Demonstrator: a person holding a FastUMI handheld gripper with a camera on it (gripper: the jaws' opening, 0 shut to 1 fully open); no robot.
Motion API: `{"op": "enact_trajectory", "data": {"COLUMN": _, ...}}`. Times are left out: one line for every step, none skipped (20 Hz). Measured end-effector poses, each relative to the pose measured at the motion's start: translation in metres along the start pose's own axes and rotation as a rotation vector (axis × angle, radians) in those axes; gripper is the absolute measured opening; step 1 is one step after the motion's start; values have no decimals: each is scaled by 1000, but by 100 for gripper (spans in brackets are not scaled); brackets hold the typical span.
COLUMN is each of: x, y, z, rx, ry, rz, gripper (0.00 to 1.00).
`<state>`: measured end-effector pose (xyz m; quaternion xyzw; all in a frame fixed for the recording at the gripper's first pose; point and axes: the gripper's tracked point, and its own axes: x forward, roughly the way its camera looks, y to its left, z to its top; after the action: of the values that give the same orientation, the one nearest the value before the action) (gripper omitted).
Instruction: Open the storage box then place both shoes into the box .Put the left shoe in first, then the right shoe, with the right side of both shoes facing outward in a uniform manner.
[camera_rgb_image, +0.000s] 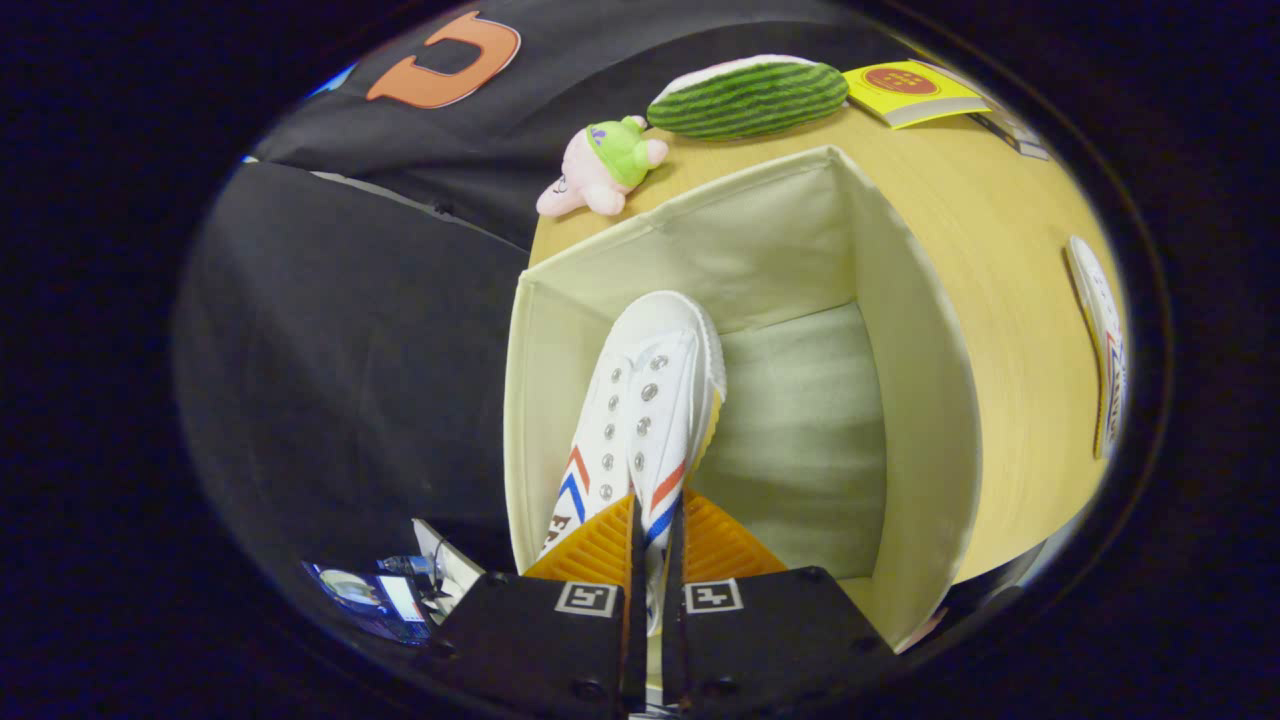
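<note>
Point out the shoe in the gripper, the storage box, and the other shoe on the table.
Held shoe (650, 400), gripper view, laced upper.
Storage box (920, 400), gripper view, right wall.
Other shoe (1100, 340), gripper view, its side.

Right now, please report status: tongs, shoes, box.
Tongs shut on white shoe, toe down inside open storage box. Second shoe waits on table. Nothing in the way.

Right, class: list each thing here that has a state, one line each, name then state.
storage box: open, upright on the table.
shoe: held inside the box, toe pointing away from the claw.
second shoe: lying on the table, outside the box.
claw: shut on the shoe.
</note>
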<state>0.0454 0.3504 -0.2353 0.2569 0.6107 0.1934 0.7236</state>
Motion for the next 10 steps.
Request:
{"op": "enact_trajectory", "data": {"x": 1, "y": 8, "z": 1, "rx": 8, "ry": -1, "rz": 33, "gripper": 16}}
{"op": "enact_trajectory", "data": {"x": -4, "y": 12, "z": 0, "rx": 3, "ry": -3, "rz": 49, "gripper": 29}}
{"op": "enact_trajectory", "data": {"x": -7, "y": 16, "z": 4, "rx": -16, "ry": -18, "rz": 65, "gripper": 30}}
{"op": "enact_trajectory", "data": {"x": -10, "y": 21, "z": 6, "rx": -41, "ry": -31, "rz": 73, "gripper": 37}}
{"op": "enact_trajectory", "data": {"x": -14, "y": 24, "z": 7, "rx": -64, "ry": -47, "rz": 71, "gripper": 43}}
{"op": "enact_trajectory", "data": {"x": -21, "y": 24, "z": 9, "rx": -93, "ry": -76, "rz": 66, "gripper": 52}}
{"op": "enact_trajectory", "data": {"x": -25, "y": 23, "z": 11, "rx": -134, "ry": -106, "rz": 56, "gripper": 62}}
{"op": "enact_trajectory", "data": {"x": -33, "y": 21, "z": 13, "rx": -179, "ry": -133, "rz": 43, "gripper": 73}}
{"op": "enact_trajectory", "data": {"x": -42, "y": 21, "z": 17, "rx": -216, "ry": -169, "rz": 32, "gripper": 80}}
{"op": "enact_trajectory", "data": {"x": -53, "y": 21, "z": 19, "rx": -250, "ry": -199, "rz": 23, "gripper": 87}}
